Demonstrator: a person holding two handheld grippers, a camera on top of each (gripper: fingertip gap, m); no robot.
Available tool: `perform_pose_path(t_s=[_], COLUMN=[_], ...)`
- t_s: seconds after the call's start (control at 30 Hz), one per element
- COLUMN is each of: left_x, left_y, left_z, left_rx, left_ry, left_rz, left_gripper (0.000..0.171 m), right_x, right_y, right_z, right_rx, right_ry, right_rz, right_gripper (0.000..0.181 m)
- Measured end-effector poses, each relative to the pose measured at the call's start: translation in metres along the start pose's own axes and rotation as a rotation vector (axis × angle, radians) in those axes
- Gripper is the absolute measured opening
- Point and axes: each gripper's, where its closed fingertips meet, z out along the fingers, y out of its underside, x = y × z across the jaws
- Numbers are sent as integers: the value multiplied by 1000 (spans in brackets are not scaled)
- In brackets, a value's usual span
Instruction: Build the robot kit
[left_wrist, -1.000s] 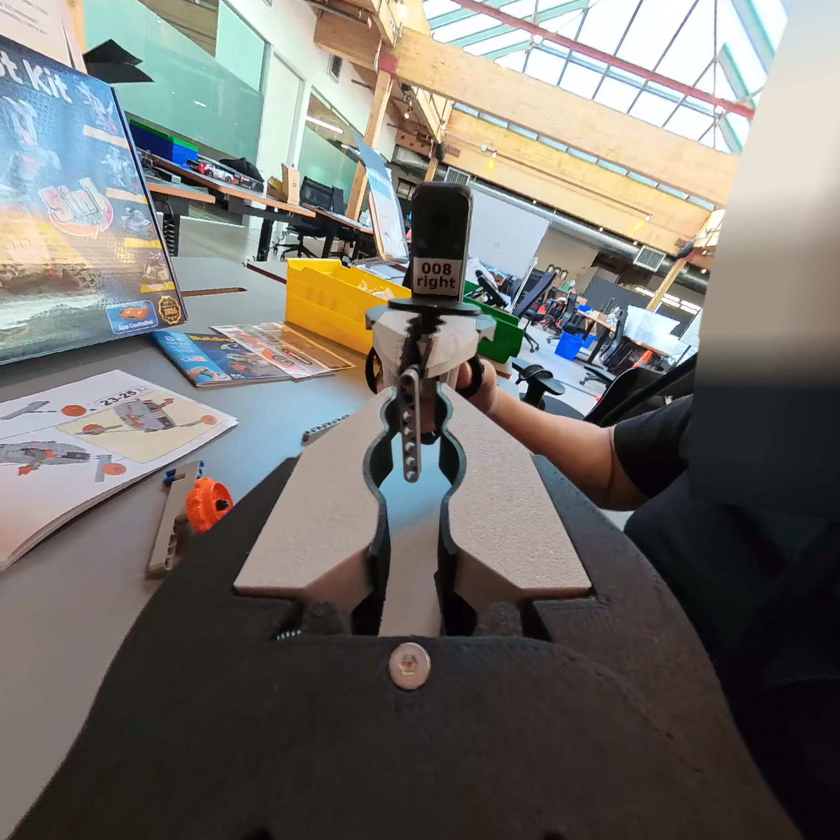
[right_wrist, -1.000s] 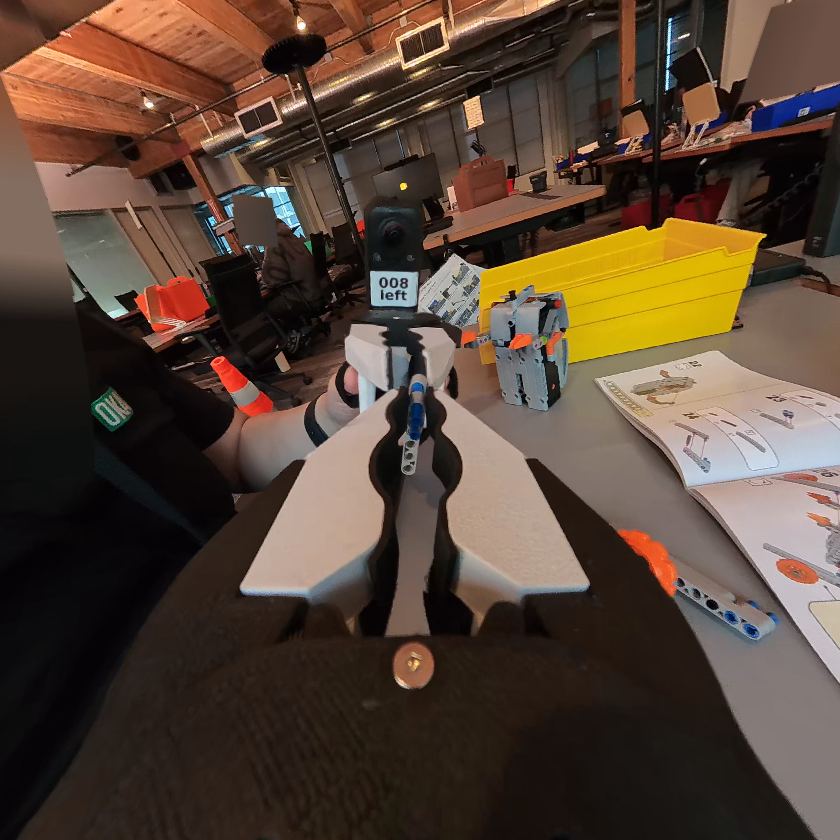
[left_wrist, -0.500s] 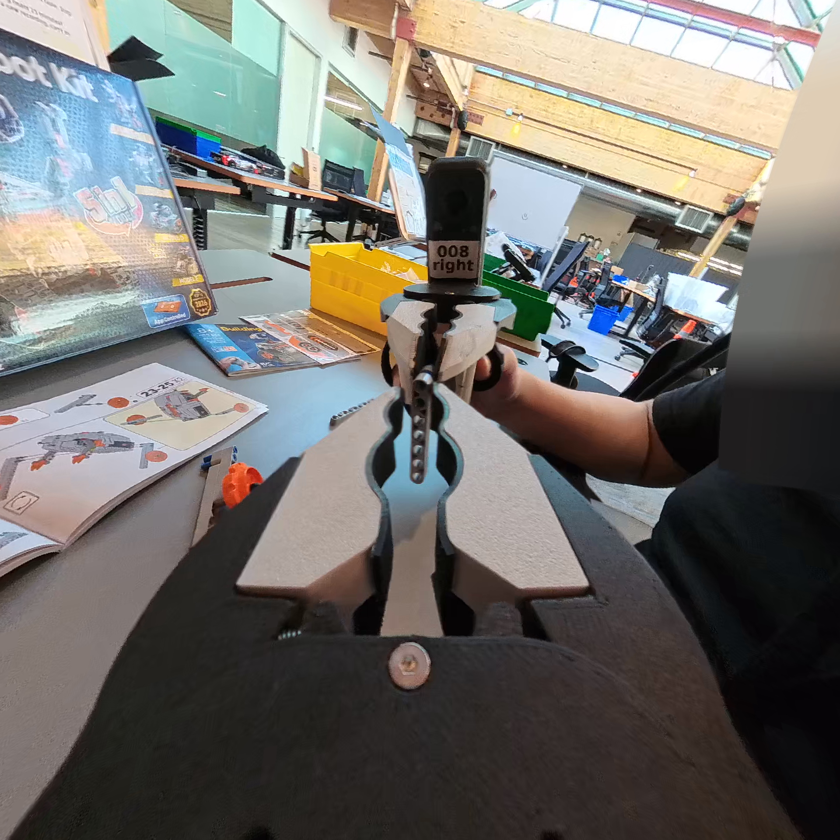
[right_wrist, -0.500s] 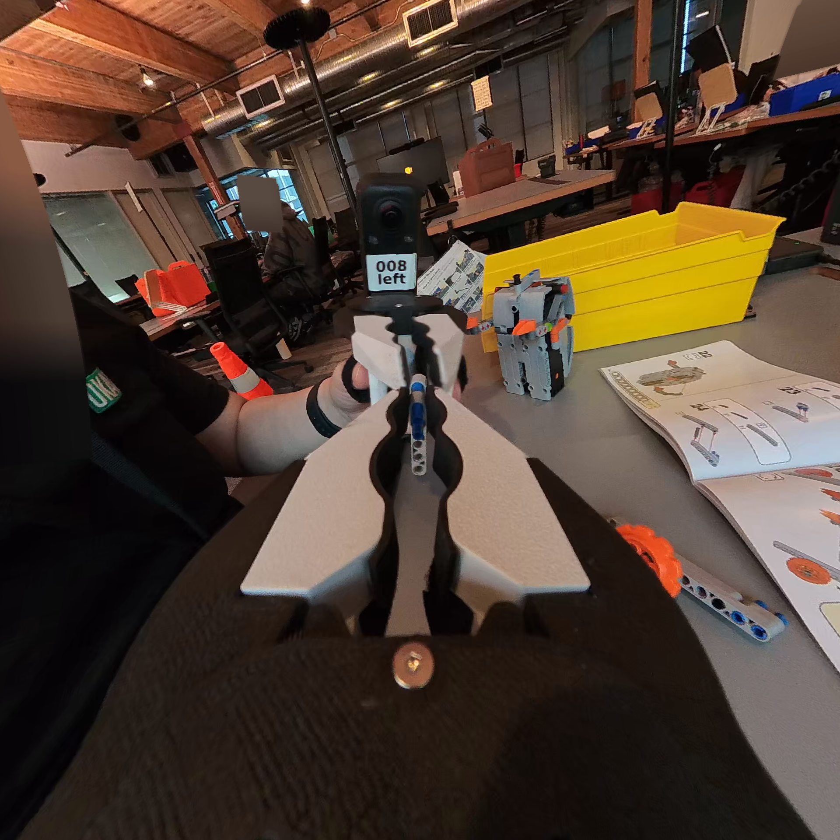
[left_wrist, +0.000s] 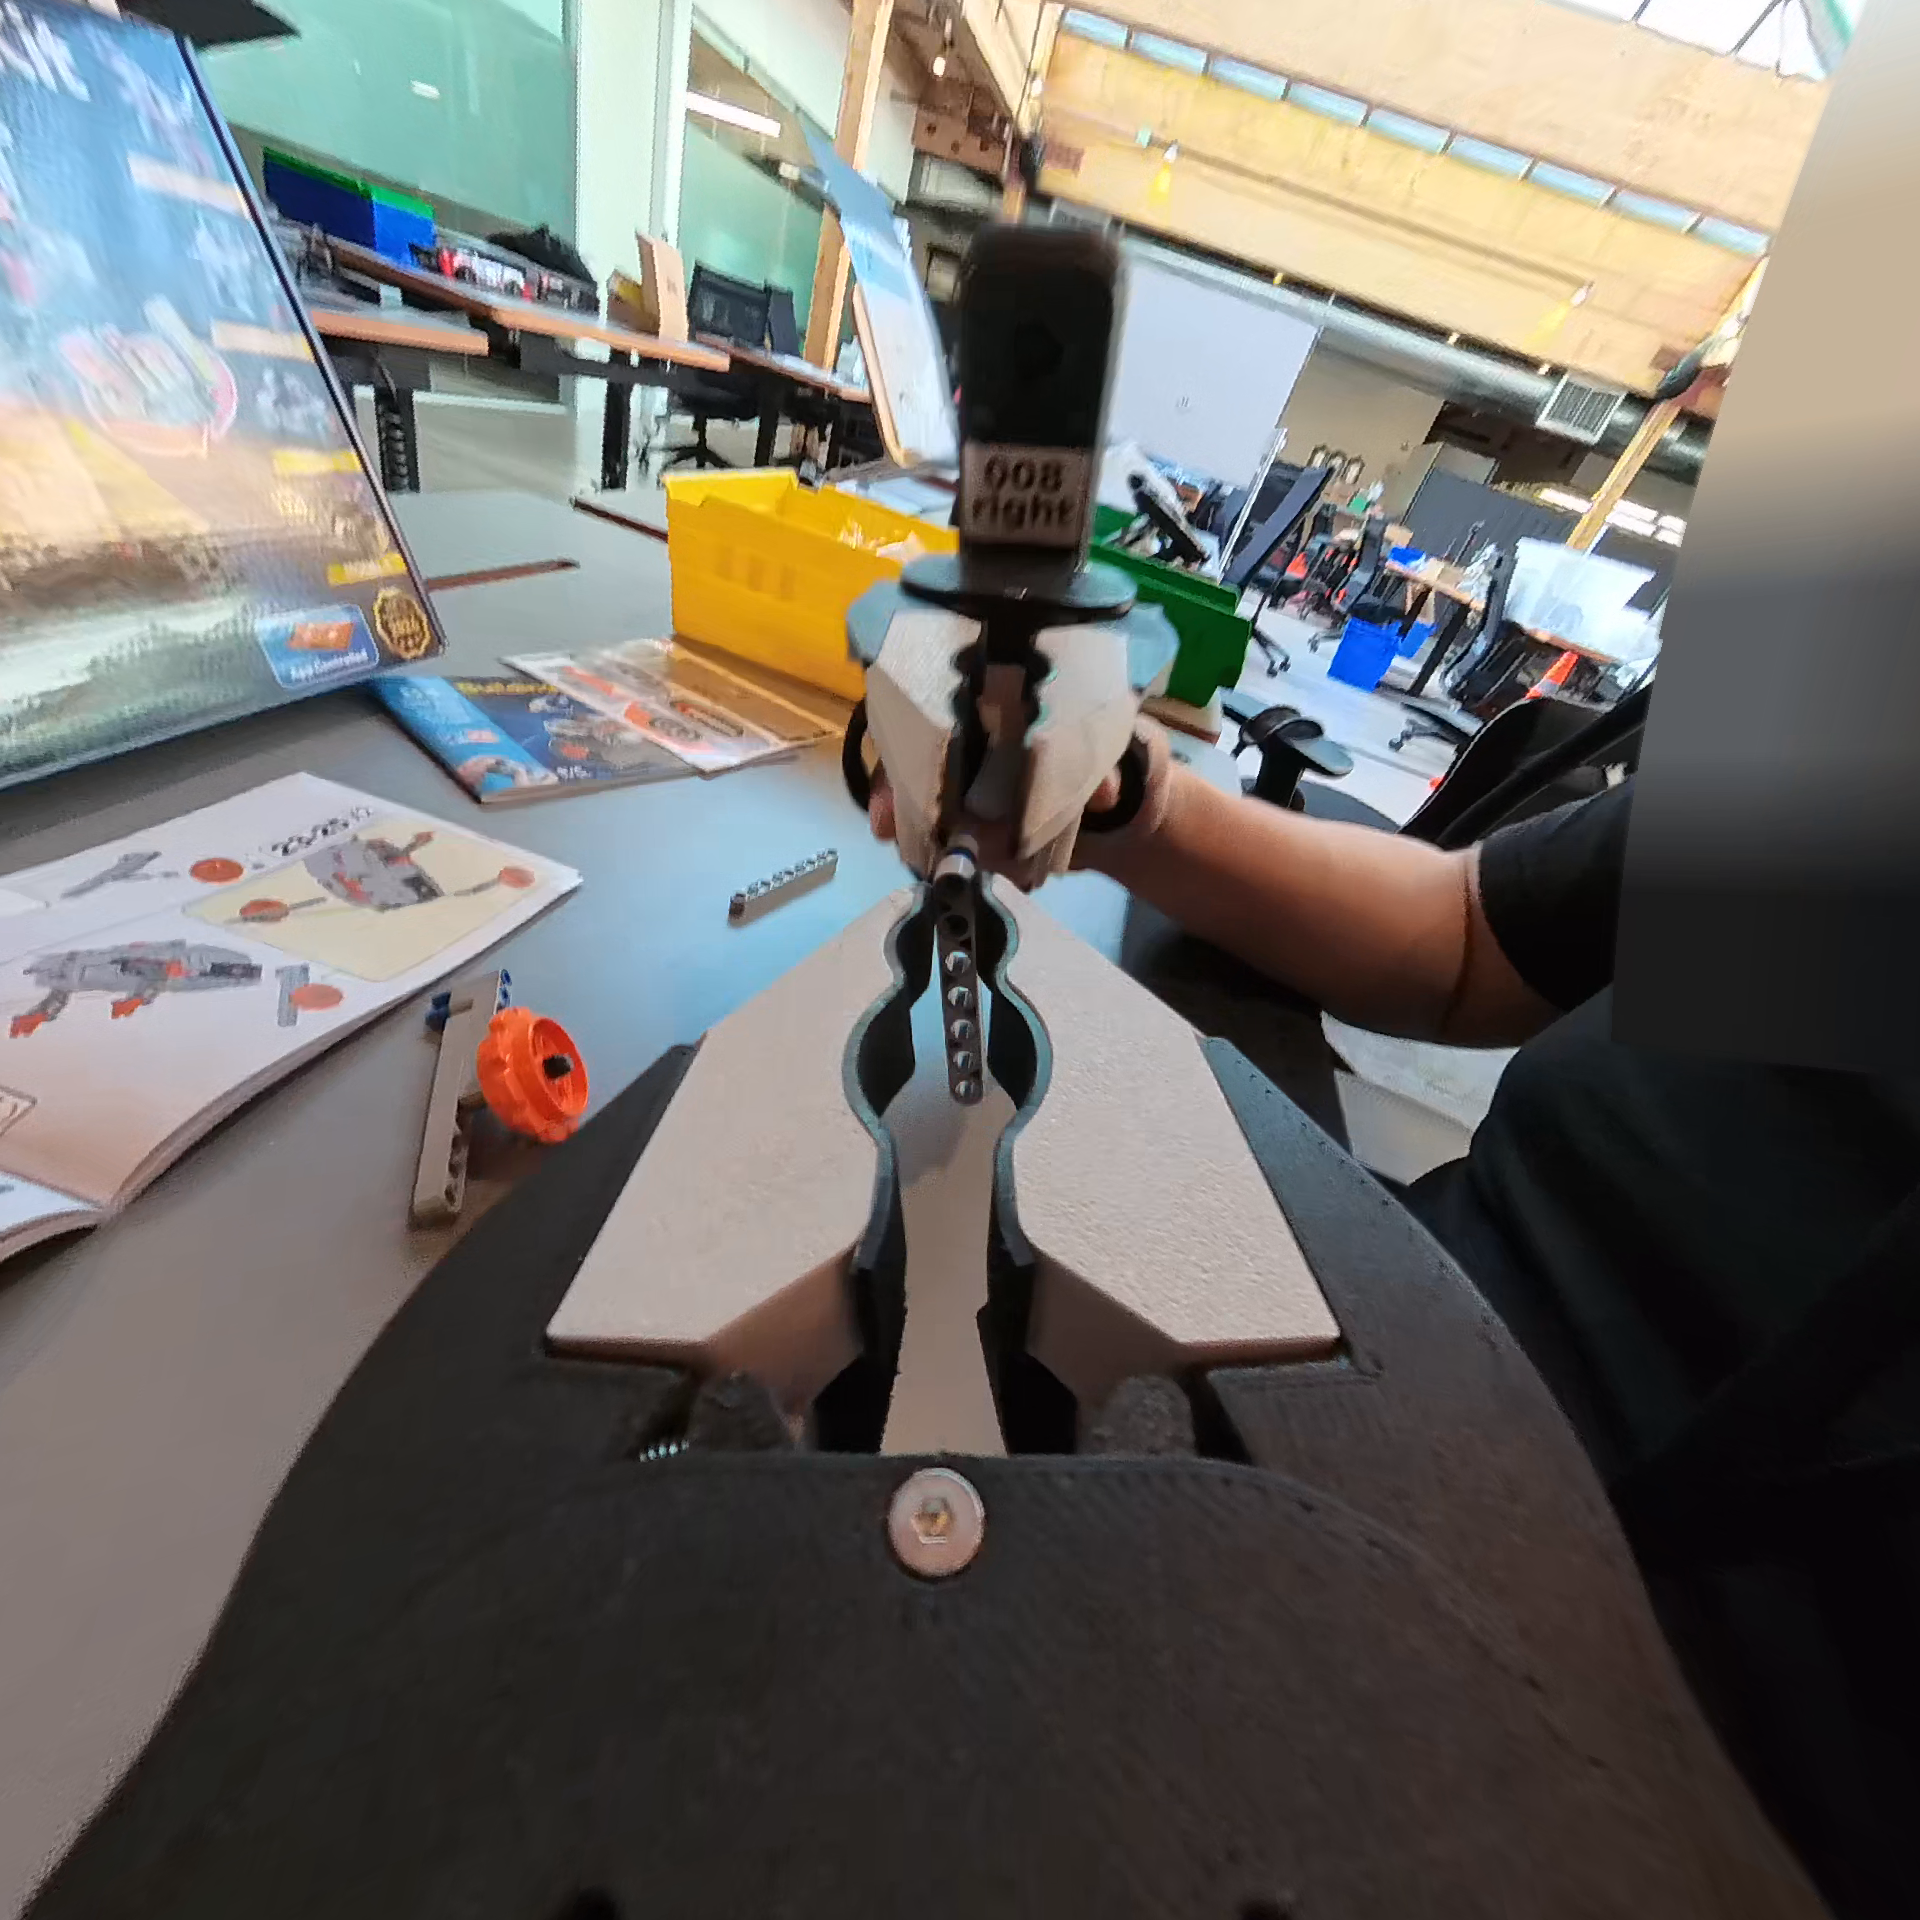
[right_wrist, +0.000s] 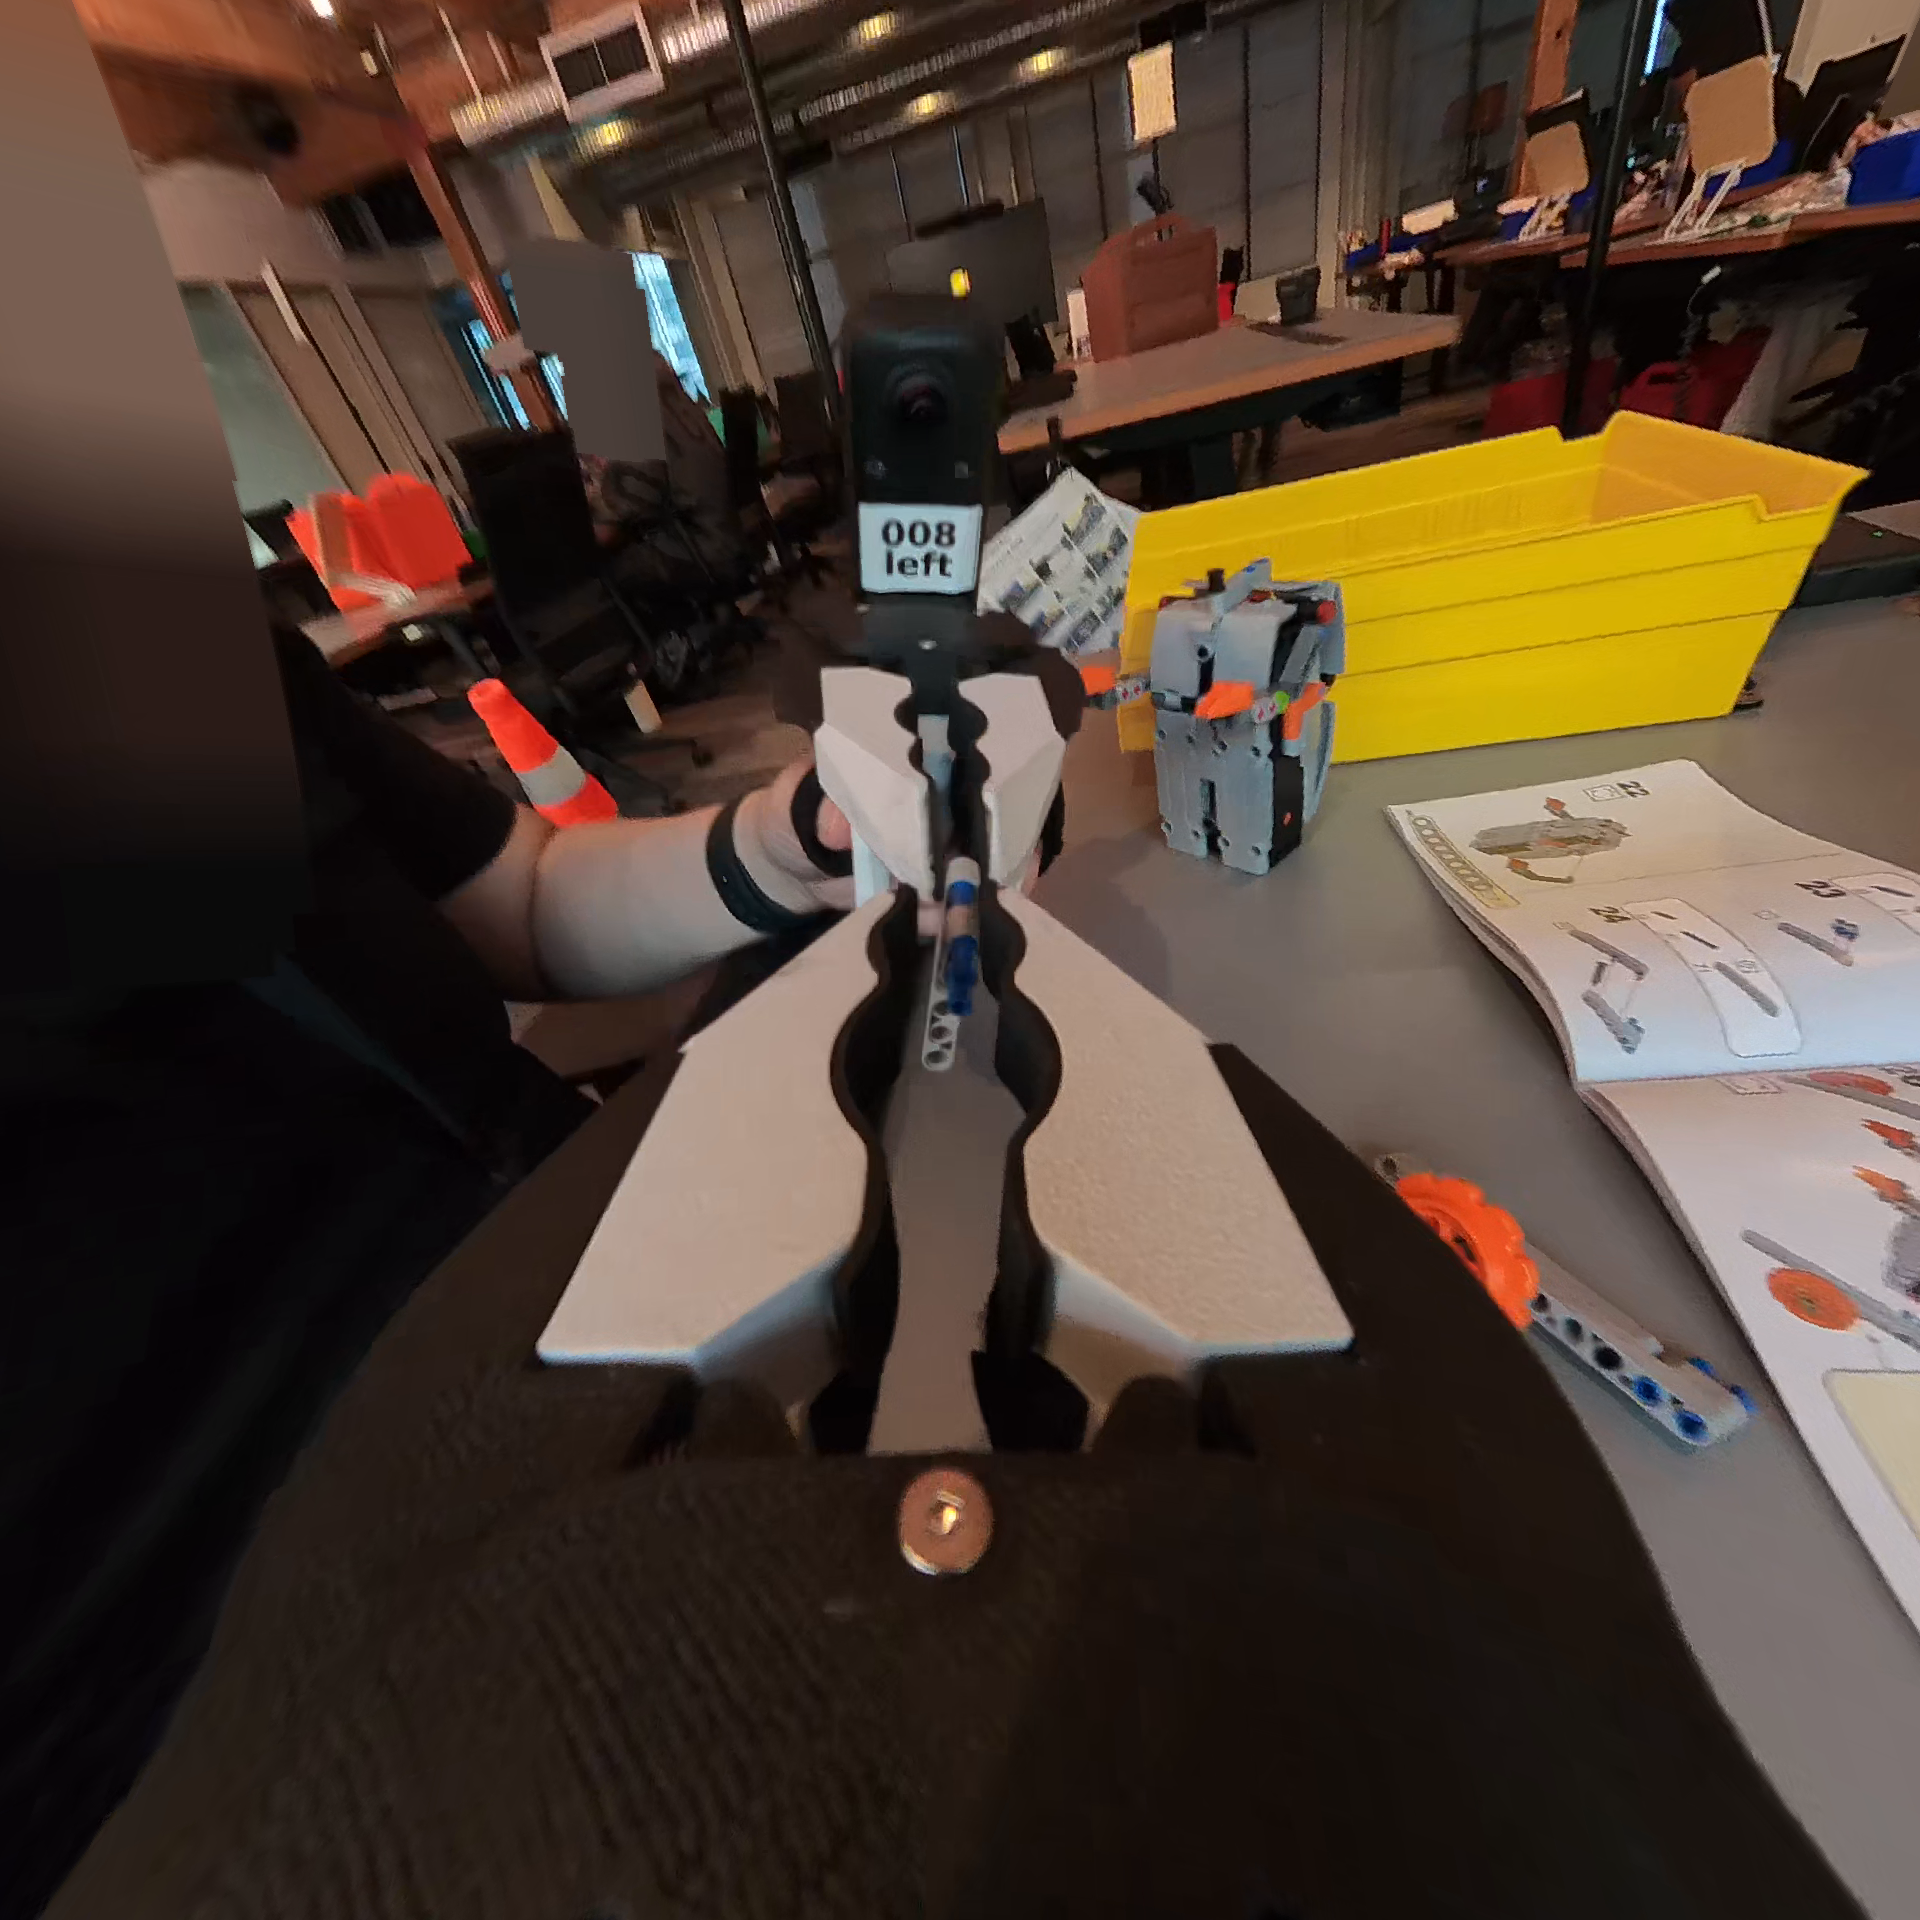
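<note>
Handling: thin grey holed beam (left_wrist: 961, 997), held above the table; I'd judge it twists unless both grips stay in line.
Left tongs (left_wrist: 951, 902): nearly shut, tips pinching the beam.
Right tongs (right_wrist: 948, 906): nose to nose, clamped on it too; one piece or two, can't tell.
Beyond: yellow bin (left_wrist: 764, 582).

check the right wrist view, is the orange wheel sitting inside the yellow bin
No, the orange wheel lies on the grey table beside the open instruction booklet, on a grey beam, well apart from the yellow bin.
</note>
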Motion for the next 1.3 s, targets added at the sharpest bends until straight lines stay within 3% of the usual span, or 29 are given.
perform_pose_path(t_s=[0.2, 0.43, 0.6, 0.67, 0.83, 0.97, 1.3], left_x=[-4, -9, -22, -25, -25, -24, -26], left_y=[30, 45, 46, 48, 51, 50, 52], left_z=[-1, 2, -2, -2, 5, 7, 8], left_rx=[-154, -209, -169, -171, -174, -165, -168], left_ry=[-28, -20, -18, -14, 18, 42, 42], left_rz=[27, -86, -296, -356, -463, -511, -541], left_gripper=[5, 5, 5, 5, 5, 5, 5], right_x=[-2, 7, 13, 18, 27, 26, 28], right_y=[22, 46, 52, 57, 69, 66, 68], right_z=[-1, 6, 5, 3, 7, 7, 6], right_rx=[-166, -263, -356, -407, -525, -549, -583], right_ry=[39, 68, 244, 346, 456, 494, 507], right_rz=[-129, -141, -467, -622, -833, -943, -958], right_gripper=[8, 6, 36, 37, 35, 18, 15])
